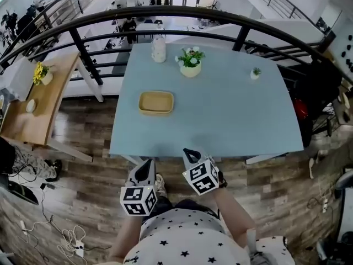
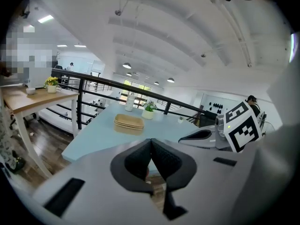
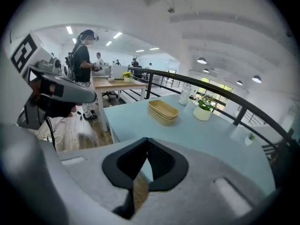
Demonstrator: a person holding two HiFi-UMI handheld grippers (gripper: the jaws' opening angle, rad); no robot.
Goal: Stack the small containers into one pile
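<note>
While left gripper (image 1: pixel 148 163) and right gripper (image 1: pixel 190 153) fingers press together, seemingly stacked containers (image 1: pixel 156 102) lie well ahead.

In the middle of the head view your table (image 1: pixel 231 115) is pale blue and the small containers (image 1: pixel 156 102) on it are tan yellow; the pot (image 1: pixel 190 70) above them is cream, with white and green flowers. At the bottom, your left gripper (image 1: pixel 148 163) and right gripper (image 1: pixel 190 152) show black and white square markers, and your shirt (image 1: pixel 182 239) is white with black stars. The floor (image 1: pixel 88 164) is brown wood planks.
</note>
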